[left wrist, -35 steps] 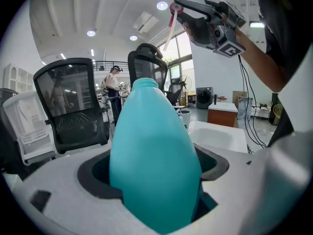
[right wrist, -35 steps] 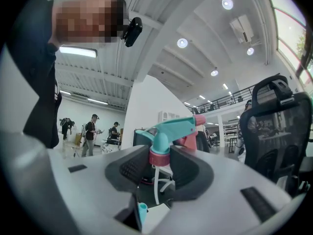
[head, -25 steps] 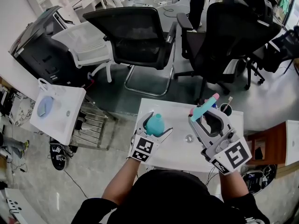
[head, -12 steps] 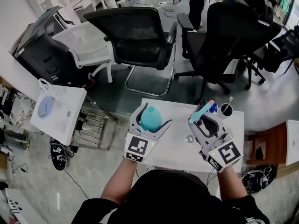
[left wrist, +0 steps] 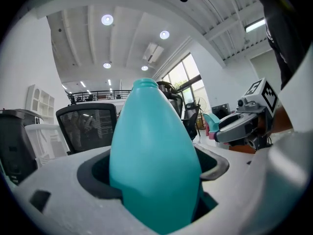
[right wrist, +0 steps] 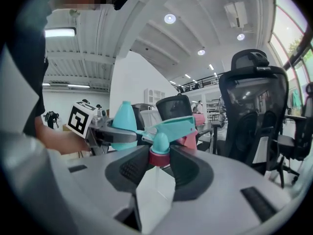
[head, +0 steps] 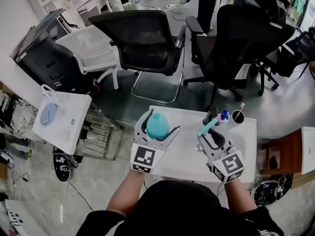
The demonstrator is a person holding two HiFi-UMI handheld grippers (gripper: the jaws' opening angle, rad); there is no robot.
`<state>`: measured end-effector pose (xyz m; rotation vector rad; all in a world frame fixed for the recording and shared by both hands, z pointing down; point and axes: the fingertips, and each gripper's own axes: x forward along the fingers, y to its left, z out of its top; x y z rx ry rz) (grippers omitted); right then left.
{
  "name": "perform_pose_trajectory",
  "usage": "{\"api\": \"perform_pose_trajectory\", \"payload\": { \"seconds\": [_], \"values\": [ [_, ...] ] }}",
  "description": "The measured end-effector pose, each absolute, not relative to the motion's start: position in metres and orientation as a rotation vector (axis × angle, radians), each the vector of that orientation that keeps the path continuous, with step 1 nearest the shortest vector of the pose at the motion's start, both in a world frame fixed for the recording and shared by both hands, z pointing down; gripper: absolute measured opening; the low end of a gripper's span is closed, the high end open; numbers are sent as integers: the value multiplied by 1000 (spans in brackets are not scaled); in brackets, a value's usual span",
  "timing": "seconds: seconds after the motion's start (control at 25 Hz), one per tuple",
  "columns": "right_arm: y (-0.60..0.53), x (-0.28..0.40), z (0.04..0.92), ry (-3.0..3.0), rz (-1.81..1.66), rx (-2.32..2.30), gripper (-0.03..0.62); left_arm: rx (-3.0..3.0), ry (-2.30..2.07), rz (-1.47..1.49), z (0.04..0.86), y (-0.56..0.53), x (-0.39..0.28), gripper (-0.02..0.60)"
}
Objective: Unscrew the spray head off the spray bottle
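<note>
The teal spray bottle (head: pixel 157 124) has no head on it; its open neck (left wrist: pixel 145 83) points up. My left gripper (head: pixel 156 132) is shut on the bottle's body (left wrist: pixel 154 160), above the left half of the white table (head: pixel 187 154). The spray head (head: pixel 209 124), teal with a pink collar (right wrist: pixel 159 156) and pink trigger, is apart from the bottle, to its right. My right gripper (head: pixel 212 132) is shut on that collar, the nozzle (right wrist: pixel 176 126) sticking out past the jaws. In the right gripper view the bottle (right wrist: pixel 123 119) stands off to the left.
A blue-topped item (head: pixel 224 114) and a dark cup with a pen (head: pixel 238 115) stand at the table's far right corner. Two black office chairs (head: pixel 142 33) (head: pixel 246 28) are beyond the table. A white side table (head: pixel 61 122) is at the left.
The right gripper has drawn back toward me and lower with the spray head. The left gripper has shifted slightly left and nearer, still holding the bottle.
</note>
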<state>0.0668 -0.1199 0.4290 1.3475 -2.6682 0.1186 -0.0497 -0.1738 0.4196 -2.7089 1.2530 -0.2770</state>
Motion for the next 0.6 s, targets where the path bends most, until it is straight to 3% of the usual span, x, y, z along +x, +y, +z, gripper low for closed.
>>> {"api": "perform_pose_trajectory", "payload": {
  "seconds": [0.6],
  "values": [
    [-123,88,443,-2560,51,1424,135,-2739,1255,-298,437,-168,-49,454]
  ]
}}
